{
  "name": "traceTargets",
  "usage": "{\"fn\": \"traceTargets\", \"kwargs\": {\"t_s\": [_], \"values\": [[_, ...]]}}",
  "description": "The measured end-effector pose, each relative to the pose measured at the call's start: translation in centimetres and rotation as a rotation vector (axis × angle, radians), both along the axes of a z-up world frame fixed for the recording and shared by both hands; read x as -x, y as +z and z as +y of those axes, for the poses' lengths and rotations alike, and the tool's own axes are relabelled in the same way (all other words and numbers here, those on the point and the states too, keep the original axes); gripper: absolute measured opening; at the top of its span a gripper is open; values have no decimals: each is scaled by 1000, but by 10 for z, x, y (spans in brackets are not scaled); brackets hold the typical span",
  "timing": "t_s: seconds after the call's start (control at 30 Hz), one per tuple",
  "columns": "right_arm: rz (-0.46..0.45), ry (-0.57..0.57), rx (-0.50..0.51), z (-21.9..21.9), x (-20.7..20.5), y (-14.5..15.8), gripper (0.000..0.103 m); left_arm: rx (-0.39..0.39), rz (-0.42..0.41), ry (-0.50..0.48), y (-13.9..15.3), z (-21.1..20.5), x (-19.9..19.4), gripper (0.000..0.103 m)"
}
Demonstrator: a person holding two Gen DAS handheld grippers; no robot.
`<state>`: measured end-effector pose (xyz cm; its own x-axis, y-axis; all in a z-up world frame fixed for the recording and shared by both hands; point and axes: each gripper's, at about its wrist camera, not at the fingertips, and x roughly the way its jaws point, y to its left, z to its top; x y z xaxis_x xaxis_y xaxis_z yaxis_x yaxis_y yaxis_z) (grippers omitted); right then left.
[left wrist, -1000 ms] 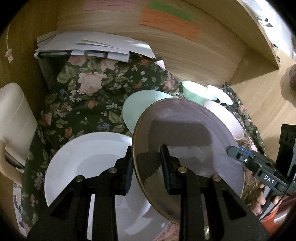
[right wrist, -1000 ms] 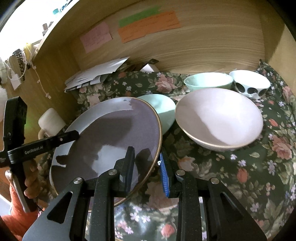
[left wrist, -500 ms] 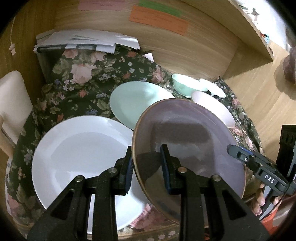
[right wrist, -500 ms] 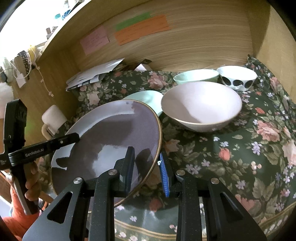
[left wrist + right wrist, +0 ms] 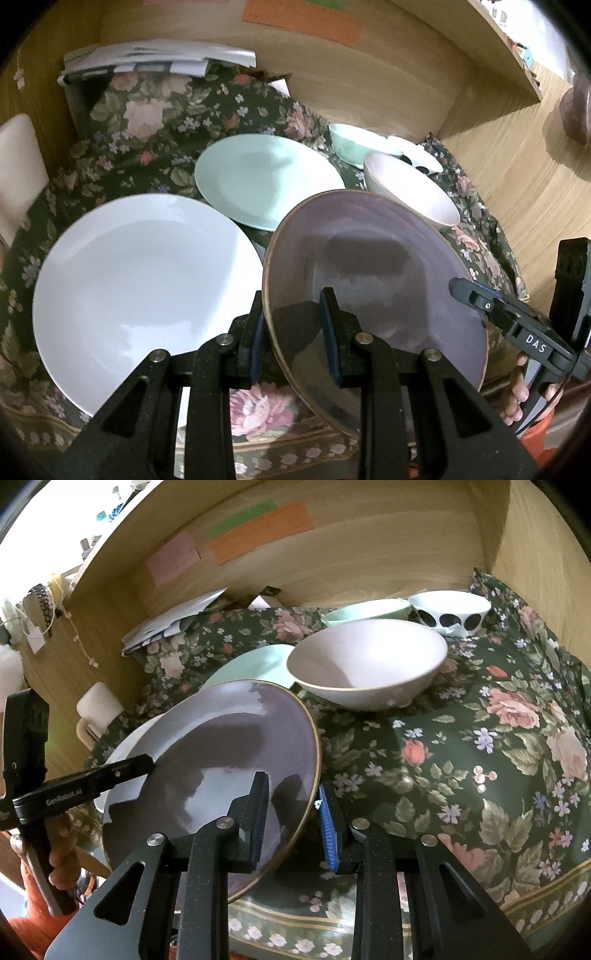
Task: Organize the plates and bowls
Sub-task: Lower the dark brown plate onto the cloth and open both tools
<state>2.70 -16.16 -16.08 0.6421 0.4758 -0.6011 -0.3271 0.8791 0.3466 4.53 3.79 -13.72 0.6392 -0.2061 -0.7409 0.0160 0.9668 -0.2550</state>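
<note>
A purple plate (image 5: 369,266) with a brown rim is held tilted above the floral cloth, over the near edge. My left gripper (image 5: 291,306) is shut on its left rim. My right gripper (image 5: 291,786) is shut on the opposite rim of the purple plate (image 5: 221,746). Each gripper shows in the other's view: right gripper (image 5: 480,301), left gripper (image 5: 140,764). A large white plate (image 5: 140,280) lies flat to the left, and a mint plate (image 5: 266,181) behind it. A pale pink bowl (image 5: 369,657), a mint bowl (image 5: 365,611) and a black-spotted white bowl (image 5: 450,613) stand at the back right.
A floral cloth (image 5: 461,775) covers the table inside a wooden alcove with coloured notes (image 5: 258,528) on its back wall. A stack of papers (image 5: 155,55) lies at the back left. A cream object (image 5: 99,701) stands at the left edge. A person's hands grip both handles.
Both grippers have drawn back toward the table's near edge with the purple plate. The white plate and the mint plate, partly covered before, now show almost whole.
</note>
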Motion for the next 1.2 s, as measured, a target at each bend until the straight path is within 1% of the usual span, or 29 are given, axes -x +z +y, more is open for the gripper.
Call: {"fn": "traceTargets", "kwargs": {"t_s": [0.17,0.5,0.63,0.8,0.97,1.13,1.2], "values": [[19,-4,1,-6,-4,-6,24,12,23,1,-11,-7,-1,28],[63,-15,8,-16,-16,-19,24,4,61,-4,-26,-20,-8,28],[70,-20,8,-19,-18,-21,24,0,66,-10,-28,-23,-14,28],[71,-24,12,-19,-21,-22,24,-15,73,-14,-31,-25,-19,29],[58,-27,47,-16,-25,-23,24,-40,70,-10,-33,-28,-23,30],[66,-25,38,-19,-30,-24,24,-62,64,-14,-34,-30,-26,31],[67,-16,36,-18,-29,-24,26,-68,60,-18,-34,-30,-26,31]]}}
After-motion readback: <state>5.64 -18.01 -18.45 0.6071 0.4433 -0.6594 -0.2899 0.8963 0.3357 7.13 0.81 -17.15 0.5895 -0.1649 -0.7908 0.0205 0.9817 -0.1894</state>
